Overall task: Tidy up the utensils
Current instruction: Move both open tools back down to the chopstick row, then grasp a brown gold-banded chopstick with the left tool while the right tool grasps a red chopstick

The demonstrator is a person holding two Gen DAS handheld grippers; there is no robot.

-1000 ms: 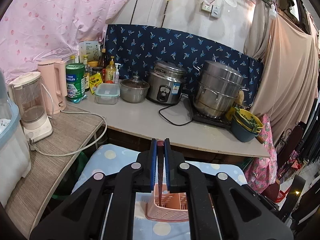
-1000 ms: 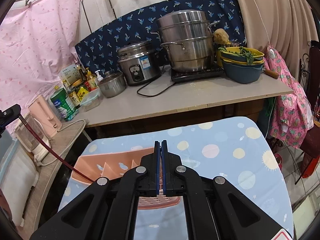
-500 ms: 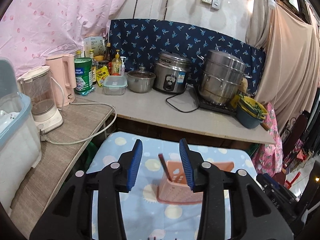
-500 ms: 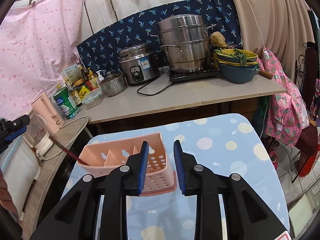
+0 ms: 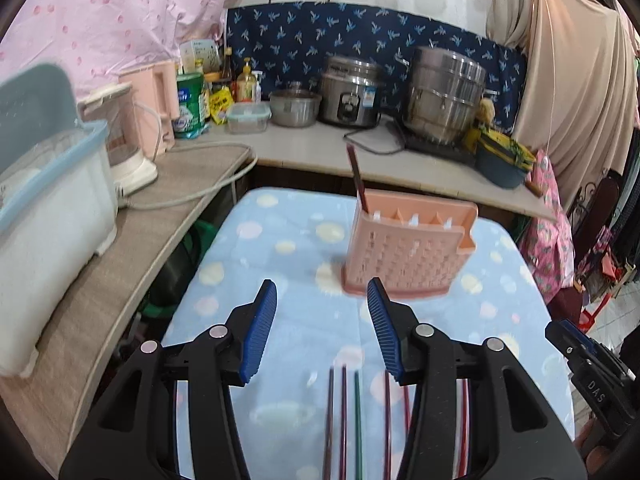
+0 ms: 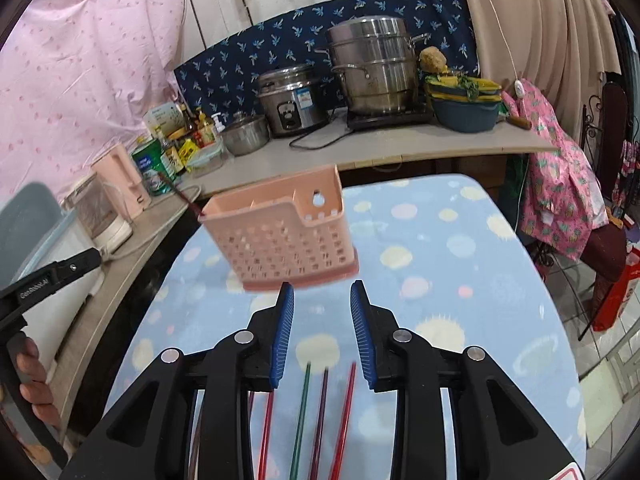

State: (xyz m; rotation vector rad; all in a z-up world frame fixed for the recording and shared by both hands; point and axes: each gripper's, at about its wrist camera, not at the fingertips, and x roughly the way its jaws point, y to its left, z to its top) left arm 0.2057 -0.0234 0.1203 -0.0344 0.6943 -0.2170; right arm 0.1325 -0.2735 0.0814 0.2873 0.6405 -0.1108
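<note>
Caddy (image 5: 404,252) stands upright on the tabletop (image 5: 280,280), one dark chopstick (image 5: 358,184) leaning in its end compartment. Left gripper (image 5: 322,330) and right gripper (image 6: 322,330) both gape wide, empty, above loose chopsticks (image 6: 316,420) lying near the caddy.

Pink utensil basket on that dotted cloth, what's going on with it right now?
A person is sorting chopsticks into the pink basket. One dark red chopstick stands in its end compartment. Both tools, left and right, are open and empty, back from the basket above the loose chopsticks lying on the dotted cloth.
</note>
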